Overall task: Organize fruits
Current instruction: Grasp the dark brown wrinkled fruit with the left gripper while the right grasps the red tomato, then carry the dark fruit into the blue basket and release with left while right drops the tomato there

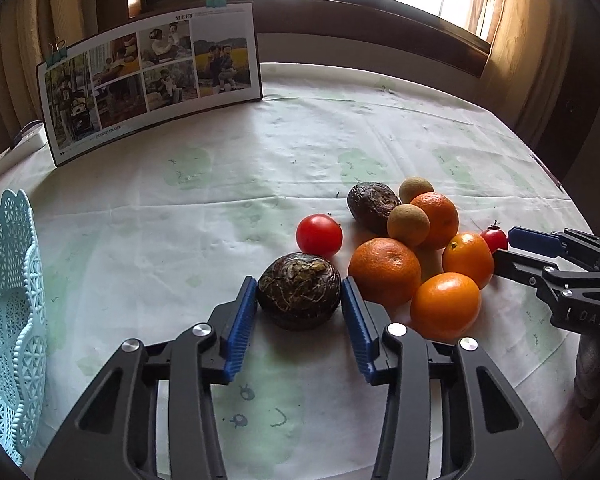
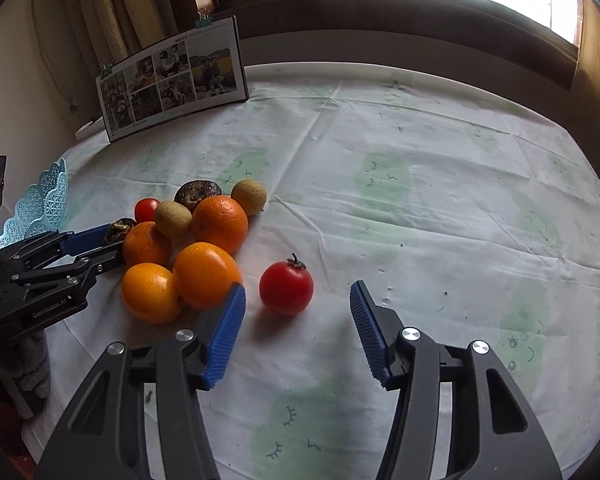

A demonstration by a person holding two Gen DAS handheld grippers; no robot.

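My left gripper [image 1: 299, 298] has its blue pads against both sides of a dark wrinkled fruit [image 1: 299, 290] that rests on the cloth; the pair also shows in the right wrist view as left gripper [image 2: 112, 236] and dark fruit [image 2: 120, 225]. To its right lie several oranges [image 1: 384, 271], a red tomato [image 1: 319, 235], a second dark fruit [image 1: 372, 208] and two tan round fruits [image 1: 408, 225]. My right gripper [image 2: 296, 290] stands open, and a stemmed red tomato [image 2: 286, 288] sits just ahead between its fingers. That right gripper [image 1: 504, 248] shows at the pile's right side.
A light blue lattice basket [image 1: 8, 300] stands at the table's left edge. A photo board [image 1: 152, 80] leans upright at the back left, with a white power strip [image 1: 16, 152] beside it. The pale printed tablecloth [image 2: 420, 200] stretches to the right of the fruit.
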